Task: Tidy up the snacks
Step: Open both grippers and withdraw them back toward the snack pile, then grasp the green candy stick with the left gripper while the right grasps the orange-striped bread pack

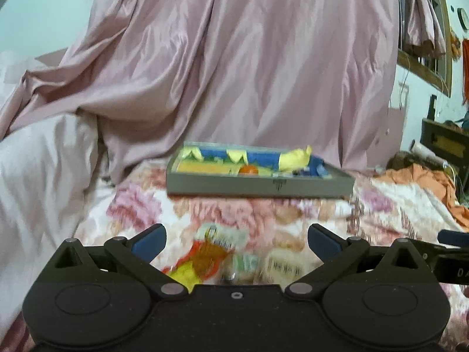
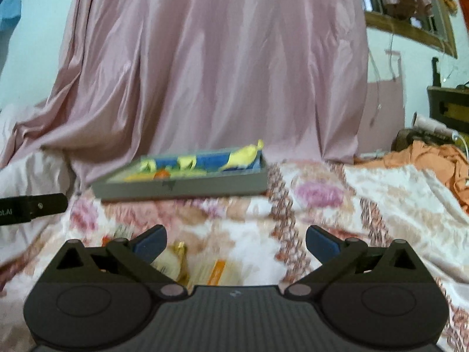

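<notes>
A grey tray (image 1: pixel 261 186) sits on the floral bedspread, holding blue and yellow snack packets and an orange round item (image 1: pixel 248 169). My left gripper (image 1: pixel 236 242) is open, low over loose snack packets: an orange-and-yellow one (image 1: pixel 202 259) and a pale one with a barcode (image 1: pixel 283 267). In the right wrist view the same tray (image 2: pixel 181 187) lies ahead to the left. My right gripper (image 2: pixel 236 242) is open above a gold-edged packet (image 2: pixel 176 259) and an orange-striped packet (image 2: pixel 217 272). Neither gripper holds anything.
A pink curtain (image 1: pixel 234 58) hangs behind the bed. White bedding (image 1: pixel 38 176) is piled at left and orange cloth (image 1: pixel 422 182) at right. The left gripper's side (image 2: pixel 32 205) shows at the right view's left edge.
</notes>
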`<state>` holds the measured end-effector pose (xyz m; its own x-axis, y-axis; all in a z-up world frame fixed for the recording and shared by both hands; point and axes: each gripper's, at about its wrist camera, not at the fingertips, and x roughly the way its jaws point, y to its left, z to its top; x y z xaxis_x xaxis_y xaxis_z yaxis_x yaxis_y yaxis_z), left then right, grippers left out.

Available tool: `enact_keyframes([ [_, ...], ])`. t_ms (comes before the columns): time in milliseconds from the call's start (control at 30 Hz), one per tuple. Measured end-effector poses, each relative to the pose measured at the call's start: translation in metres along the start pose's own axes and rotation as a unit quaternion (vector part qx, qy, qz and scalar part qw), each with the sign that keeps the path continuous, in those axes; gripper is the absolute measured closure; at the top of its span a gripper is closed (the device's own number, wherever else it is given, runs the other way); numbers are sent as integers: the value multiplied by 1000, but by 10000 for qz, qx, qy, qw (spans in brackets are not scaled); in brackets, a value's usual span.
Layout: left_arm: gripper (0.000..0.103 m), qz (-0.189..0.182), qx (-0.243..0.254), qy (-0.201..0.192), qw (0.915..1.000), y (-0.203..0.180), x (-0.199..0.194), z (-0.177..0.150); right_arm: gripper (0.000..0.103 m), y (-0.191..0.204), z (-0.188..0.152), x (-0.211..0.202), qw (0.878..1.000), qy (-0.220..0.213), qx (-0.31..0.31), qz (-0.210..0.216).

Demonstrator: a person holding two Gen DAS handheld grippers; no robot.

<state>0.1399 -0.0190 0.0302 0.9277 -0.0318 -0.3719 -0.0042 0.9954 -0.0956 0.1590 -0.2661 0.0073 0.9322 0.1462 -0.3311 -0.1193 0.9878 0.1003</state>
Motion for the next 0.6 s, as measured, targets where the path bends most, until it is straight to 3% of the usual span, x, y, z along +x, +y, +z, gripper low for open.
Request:
enact_keyframes([
  [267,1,111,-22,516,9986,18,2,-30,0,32,-20,11,9950,787,-570,222],
  [600,1,335,-324,1262,9909,38,27,-59,0,52,-41,41,9823,1600,-961,135],
])
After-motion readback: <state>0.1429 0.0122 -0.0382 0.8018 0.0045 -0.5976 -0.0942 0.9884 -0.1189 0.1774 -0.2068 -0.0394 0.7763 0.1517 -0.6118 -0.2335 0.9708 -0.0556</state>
